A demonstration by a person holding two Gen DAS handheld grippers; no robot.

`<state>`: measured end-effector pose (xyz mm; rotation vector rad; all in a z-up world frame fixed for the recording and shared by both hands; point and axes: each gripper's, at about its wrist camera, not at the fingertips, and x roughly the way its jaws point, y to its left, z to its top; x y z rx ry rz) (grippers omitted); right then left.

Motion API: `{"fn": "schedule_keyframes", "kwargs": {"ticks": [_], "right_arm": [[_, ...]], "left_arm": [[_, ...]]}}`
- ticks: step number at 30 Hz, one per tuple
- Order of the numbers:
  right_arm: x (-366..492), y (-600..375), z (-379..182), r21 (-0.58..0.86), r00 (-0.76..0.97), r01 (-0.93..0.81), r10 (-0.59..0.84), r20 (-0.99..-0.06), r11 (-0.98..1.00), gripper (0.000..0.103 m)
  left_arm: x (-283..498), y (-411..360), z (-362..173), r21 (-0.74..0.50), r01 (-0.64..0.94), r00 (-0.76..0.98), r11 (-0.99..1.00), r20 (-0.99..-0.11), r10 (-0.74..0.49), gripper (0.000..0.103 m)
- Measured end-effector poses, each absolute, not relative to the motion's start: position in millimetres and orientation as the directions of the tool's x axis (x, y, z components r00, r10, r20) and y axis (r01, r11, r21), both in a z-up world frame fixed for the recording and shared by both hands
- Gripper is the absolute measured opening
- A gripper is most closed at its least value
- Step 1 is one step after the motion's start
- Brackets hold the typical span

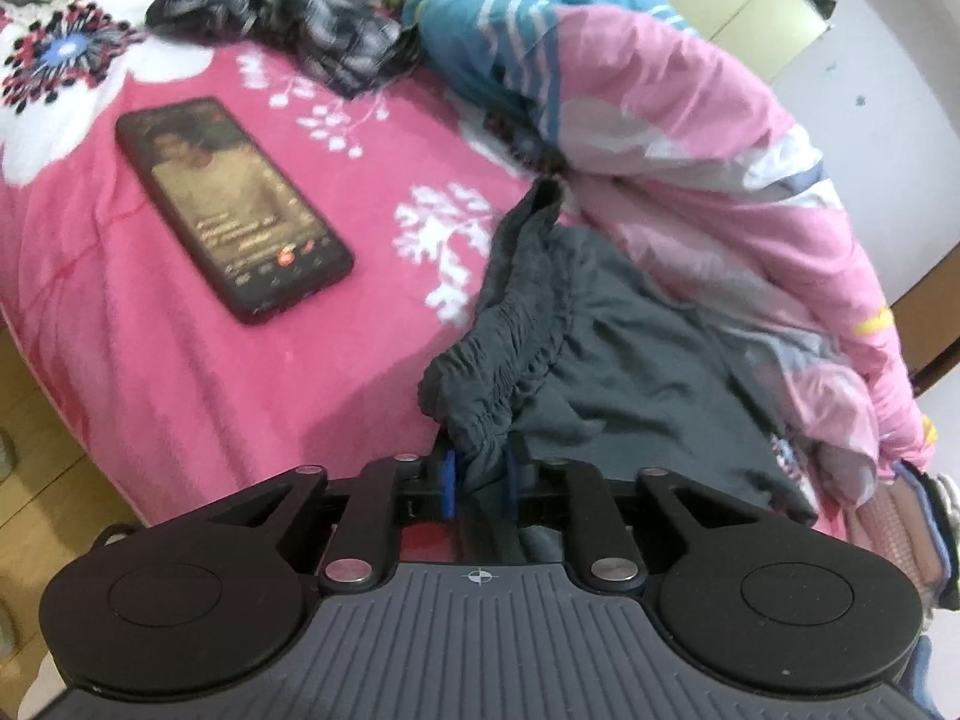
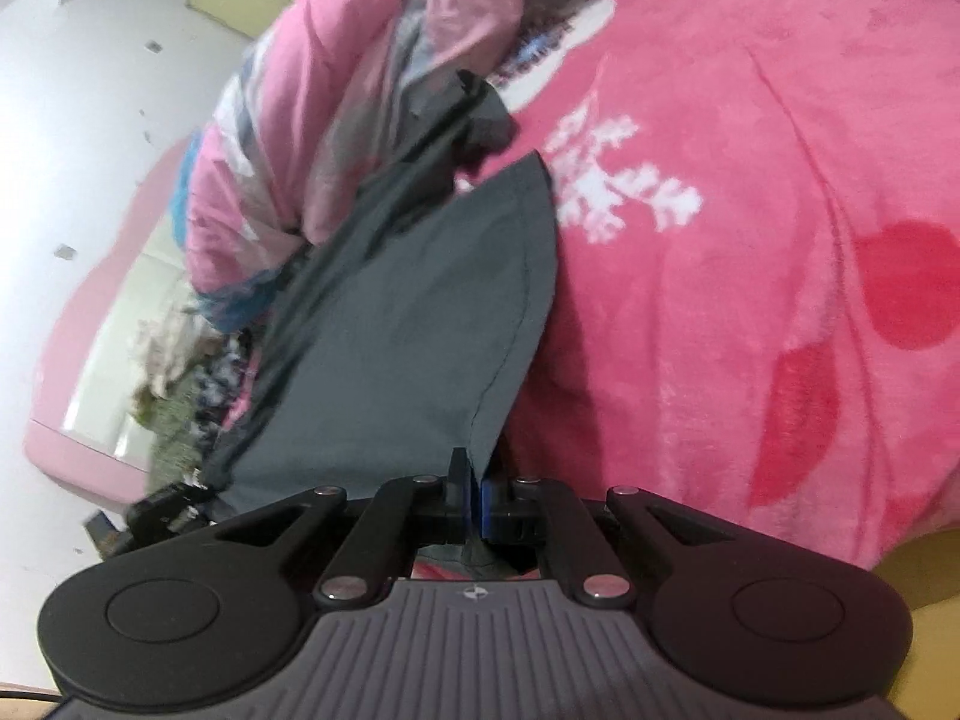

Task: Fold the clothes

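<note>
Clearly both tools grip the same dark grey garment (image 1: 630, 360), which hangs stretched above a bed covered by a bright pink floral blanket (image 1: 198, 372). The left tool (image 1: 480, 480) pinches the gathered, elastic waistband of the garment between its blue-padded fingers (image 1: 447, 474), with the bunched fabric rising just ahead of the tips. From there the cloth runs off to the right and away, its far end touching a rumpled pink and blue quilt (image 1: 690, 138) heaped along the right side of the bed.

In the right wrist view, the right tool (image 2: 474, 495) is pressed together on a thin edge of the same grey garment (image 2: 408, 312), near a stitched hem. The fabric spreads as a broad, fairly smooth panel away from the fingers (image 2: 459, 480), narrowing toward a darker folded part at the far end, where it meets the quilt (image 2: 312, 120). The pink blanket (image 2: 750, 240) lies beneath and to the right of the panel.

On the blanket, well left of the garment in the left wrist view, lies a black phone (image 1: 231, 207), face up with its screen lit. Farther back, a crumpled black and white checked cloth (image 1: 300, 24) sits near the head of the bed, just beside the quilt's blue part. Both views are somewhat blurred.
</note>
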<state>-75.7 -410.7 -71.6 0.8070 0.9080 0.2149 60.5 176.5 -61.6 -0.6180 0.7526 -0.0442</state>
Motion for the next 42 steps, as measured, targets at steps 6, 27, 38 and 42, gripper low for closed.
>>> {"fn": "schedule_keyframes", "kwargs": {"ticks": [6,27,38,42], "right_arm": [[-80.6,-420.3,-56.2,0.548,0.607,0.188,0.343,-0.717,0.815,0.040],[181.2,-338.1,20.7,0.461,0.690,-0.191,0.453,-0.565,0.867,0.043],[328.1,-128.4,-0.7,0.298,0.458,-0.566,0.594,-0.662,0.769,0.036],[370.9,-50.1,-28.9,0.276,0.316,-0.665,0.597,-0.737,0.694,0.036]], "left_arm": [[33.7,180.7,-42.3,-0.430,-0.190,0.804,0.883,-0.585,-0.111,0.054],[181.5,86.2,-39.2,-0.337,-0.008,0.812,0.942,-0.552,-0.190,0.073],[199.5,100.3,-85.2,-0.306,-0.086,0.846,0.948,-0.525,-0.093,0.072],[202.1,110.1,-89.5,-0.331,-0.159,0.832,0.930,-0.553,-0.055,0.073]]}}
